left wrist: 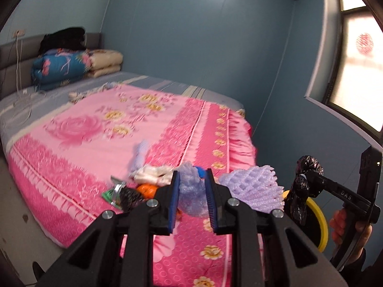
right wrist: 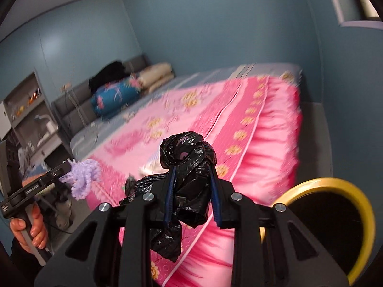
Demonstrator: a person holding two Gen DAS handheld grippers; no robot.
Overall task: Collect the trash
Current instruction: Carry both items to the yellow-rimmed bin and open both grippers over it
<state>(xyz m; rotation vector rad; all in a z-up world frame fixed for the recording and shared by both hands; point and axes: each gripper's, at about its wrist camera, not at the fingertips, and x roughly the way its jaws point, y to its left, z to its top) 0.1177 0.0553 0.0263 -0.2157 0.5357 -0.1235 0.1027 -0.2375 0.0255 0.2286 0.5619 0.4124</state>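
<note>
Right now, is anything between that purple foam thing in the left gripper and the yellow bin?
Partly. The left gripper holds the purple foam net over the bed. Toward the yellow-rimmed bin, the right gripper holds a black trash bag near the rim. The bin's mouth looks open.

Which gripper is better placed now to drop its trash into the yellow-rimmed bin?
Probably the right. The right gripper, shut on a black plastic bag, is beside the yellow-rimmed bin. The left gripper, shut on purple foam netting, is over the bed.
</note>
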